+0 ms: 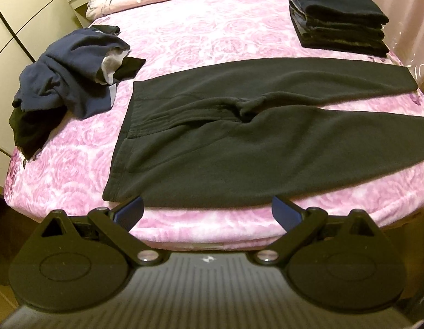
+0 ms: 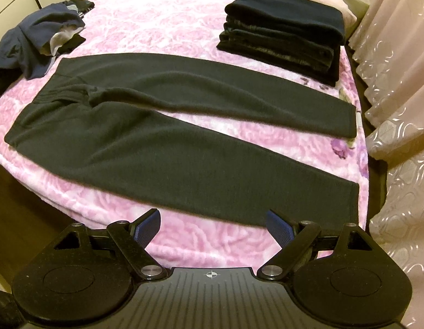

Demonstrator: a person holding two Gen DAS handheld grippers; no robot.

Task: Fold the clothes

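A pair of black fleece trousers [image 1: 239, 137] lies spread flat on the pink bed, waistband to the left, both legs running right and apart; it also shows in the right wrist view [image 2: 168, 137]. My left gripper [image 1: 208, 213] is open and empty, just short of the near edge of the trousers by the waist end. My right gripper [image 2: 213, 226] is open and empty, just short of the near leg's lower edge, close to its cuff [image 2: 346, 200].
A heap of unfolded navy and black clothes [image 1: 72, 76] lies at the left of the bed [image 2: 36, 35]. A stack of folded black clothes [image 1: 338, 19] sits at the far right [image 2: 283, 33]. Pink rose blanket [image 1: 198, 35] covers the bed. Curtains [image 2: 398, 87] hang on the right.
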